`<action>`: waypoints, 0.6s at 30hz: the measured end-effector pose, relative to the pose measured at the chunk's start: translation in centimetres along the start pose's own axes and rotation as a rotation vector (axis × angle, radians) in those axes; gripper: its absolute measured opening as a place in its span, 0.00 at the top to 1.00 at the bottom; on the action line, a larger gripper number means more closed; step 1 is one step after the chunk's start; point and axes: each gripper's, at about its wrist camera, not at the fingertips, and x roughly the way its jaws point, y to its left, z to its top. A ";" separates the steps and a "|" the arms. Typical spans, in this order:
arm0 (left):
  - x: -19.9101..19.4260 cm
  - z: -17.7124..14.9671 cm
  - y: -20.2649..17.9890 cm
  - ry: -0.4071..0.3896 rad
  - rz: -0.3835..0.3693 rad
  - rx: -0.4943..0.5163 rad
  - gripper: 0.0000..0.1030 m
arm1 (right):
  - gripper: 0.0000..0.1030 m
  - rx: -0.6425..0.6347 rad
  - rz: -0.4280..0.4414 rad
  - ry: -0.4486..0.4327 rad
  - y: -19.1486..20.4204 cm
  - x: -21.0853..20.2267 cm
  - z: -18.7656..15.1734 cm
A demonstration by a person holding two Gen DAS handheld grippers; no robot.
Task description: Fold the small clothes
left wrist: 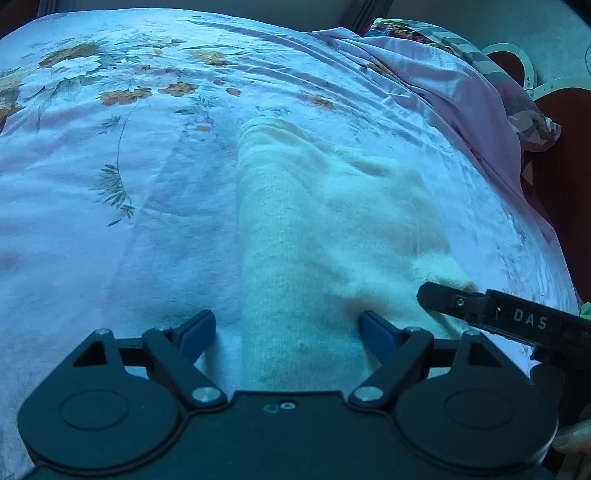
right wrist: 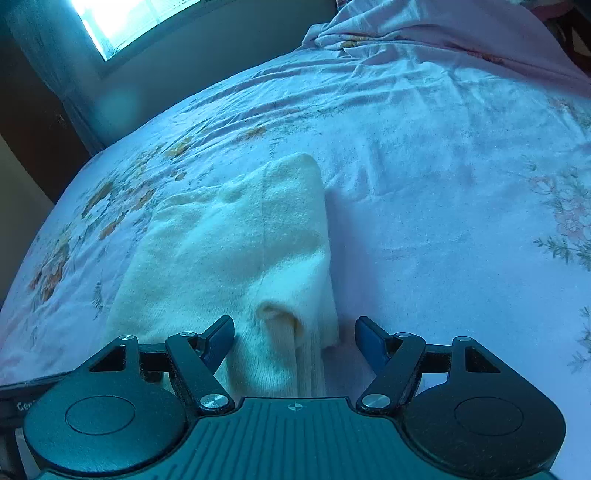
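Observation:
A cream knitted garment [left wrist: 325, 229] lies folded on the floral bedsheet [left wrist: 110, 240]. My left gripper [left wrist: 288, 332] is open, its jaws spread over the garment's near left edge. The right gripper's finger [left wrist: 498, 314] reaches in from the right at the garment's near right corner. In the right wrist view the garment [right wrist: 229, 251] lies ahead, with a sleeve cuff [right wrist: 277, 314] folded on top near its right edge. My right gripper [right wrist: 293, 338] is open, its jaws astride that near right edge, holding nothing.
A rumpled pink sheet and floral pillow [left wrist: 461, 74] lie at the bed's far right. A bright window [right wrist: 125, 22] and wall stand beyond the bed's far left. The bed edge [left wrist: 546, 229] drops off on the right.

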 end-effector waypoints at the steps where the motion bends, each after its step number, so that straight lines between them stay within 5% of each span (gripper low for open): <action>1: 0.2 0.1 -0.1 -0.001 -0.001 0.001 0.20 | 0.30 0.009 0.003 0.004 -0.3 0.6 0.3; 5: 0.7 0.3 -0.6 -0.001 -0.020 0.009 0.41 | 0.33 -0.007 0.026 -0.006 -0.2 2.1 0.8; 6: 0.7 0.4 -0.7 0.002 -0.023 0.009 0.42 | 0.49 -0.006 0.030 -0.007 0.0 2.2 0.9; 11: 0.6 0.4 -1.0 0.002 -0.011 0.014 0.48 | 0.64 0.009 0.047 -0.003 0.4 2.4 1.1; 18: 0.5 0.5 -1.4 -0.004 0.000 0.029 0.51 | 0.67 0.000 0.039 -0.005 0.7 2.3 1.0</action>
